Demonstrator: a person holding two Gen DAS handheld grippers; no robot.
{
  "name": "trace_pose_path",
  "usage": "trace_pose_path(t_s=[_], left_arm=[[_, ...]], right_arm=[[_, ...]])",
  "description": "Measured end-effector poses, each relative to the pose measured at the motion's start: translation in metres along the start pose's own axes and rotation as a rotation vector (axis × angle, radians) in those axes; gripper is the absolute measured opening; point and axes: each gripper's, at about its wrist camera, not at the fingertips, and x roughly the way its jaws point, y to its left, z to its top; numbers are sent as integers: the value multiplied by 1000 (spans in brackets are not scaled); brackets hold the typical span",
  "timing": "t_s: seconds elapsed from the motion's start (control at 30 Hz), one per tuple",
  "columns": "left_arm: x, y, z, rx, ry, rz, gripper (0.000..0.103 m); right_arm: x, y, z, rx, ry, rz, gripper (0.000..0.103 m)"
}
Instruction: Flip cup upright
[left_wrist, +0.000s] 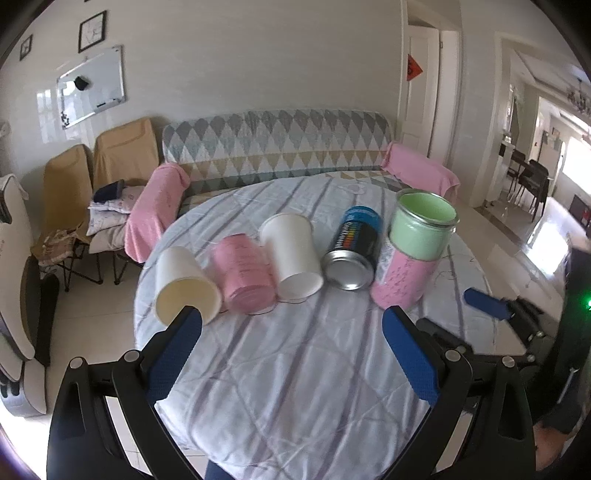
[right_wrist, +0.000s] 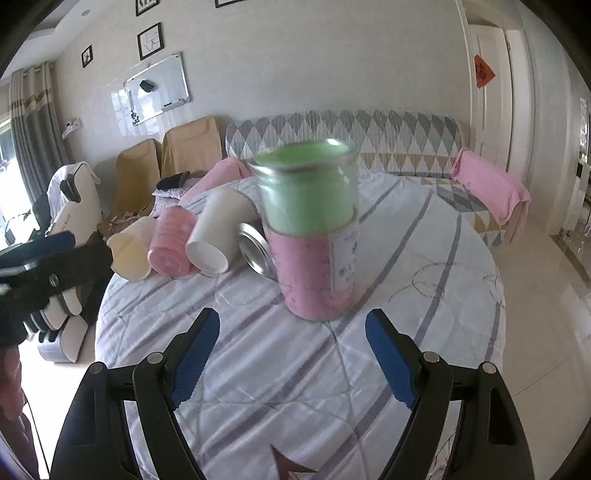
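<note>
Several cups lie on their sides in a row on the round table (left_wrist: 295, 369): a cream cup (left_wrist: 184, 284) at the left, a pink cup (left_wrist: 245, 278), a white cup (left_wrist: 293, 254) and a dark printed can (left_wrist: 352, 254). A pink and green cup (left_wrist: 413, 251) stands upright at the right; it also shows in the right wrist view (right_wrist: 314, 236), blurred. My left gripper (left_wrist: 291, 325) is open and empty, its left finger close to the cream cup's mouth. My right gripper (right_wrist: 291, 332) is open and empty, just short of the upright cup.
A patterned sofa (left_wrist: 277, 144) with pink cushions stands behind the table. Folding chairs (left_wrist: 122, 158) and a massage chair (right_wrist: 70, 206) are at the left. The table's cloth-covered edge drops to a tiled floor (right_wrist: 546, 314) on all sides.
</note>
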Motion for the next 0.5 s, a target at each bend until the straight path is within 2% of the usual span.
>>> trace_pose_path(t_s=[0.13,0.23,0.5], left_arm=[[-11,15,-4,-4,-19,41,100],[-17,22,-6,-19,-30,46,100],[-35,38,-7,-49,-83,55,103]], right_arm=[[-12,18,6,-43,-8,-47,83],[-21,33,11,-66,-10,-76,83],[-42,51,28,-37,-11,-104,83]])
